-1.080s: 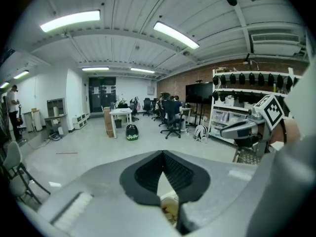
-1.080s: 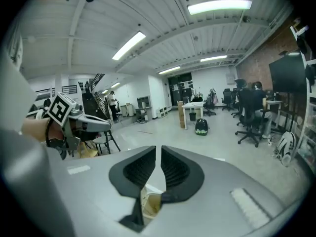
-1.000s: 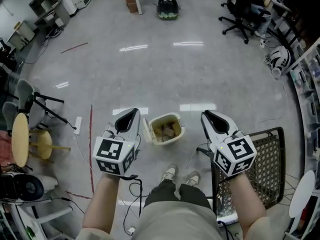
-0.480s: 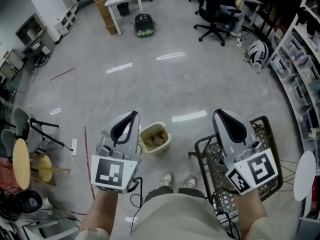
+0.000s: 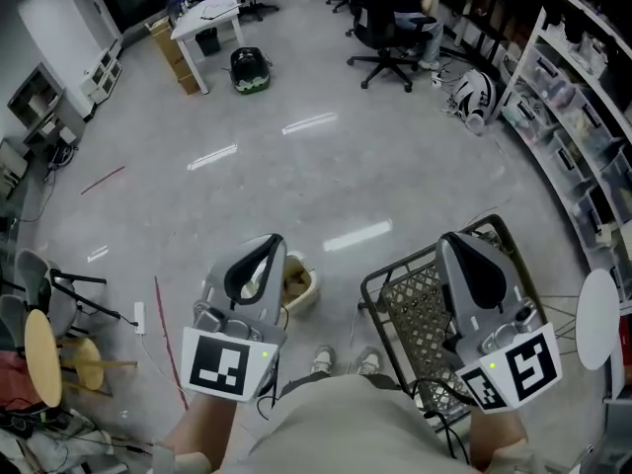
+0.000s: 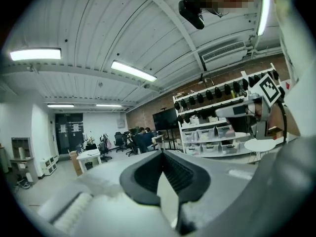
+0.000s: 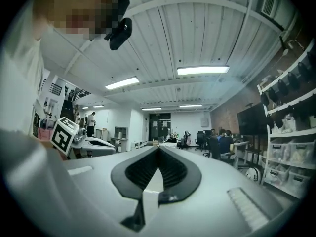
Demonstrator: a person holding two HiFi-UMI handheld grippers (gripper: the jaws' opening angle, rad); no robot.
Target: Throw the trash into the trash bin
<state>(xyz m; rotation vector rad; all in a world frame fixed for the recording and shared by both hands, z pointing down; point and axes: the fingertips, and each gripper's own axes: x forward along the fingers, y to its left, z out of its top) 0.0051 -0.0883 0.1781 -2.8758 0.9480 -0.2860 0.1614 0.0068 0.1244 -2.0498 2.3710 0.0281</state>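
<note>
While left tool (image 5: pixel 267 243) and right tool (image 5: pixel 456 241) stand closed, empty, trash bin (image 5: pixel 313 286) — apparently holding trash (image 5: pixel 294 278) — partly behind left tool

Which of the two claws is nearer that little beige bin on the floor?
The left claw: its tip overlaps the beige plastic trash bin in the head view, while the right claw hangs over the black wire-mesh basket.

Head view looks steeply down at the floor (image 5: pixel 326 176) — both gripper views face level, toward the same far desks (image 6: pixel 89 157).
</note>
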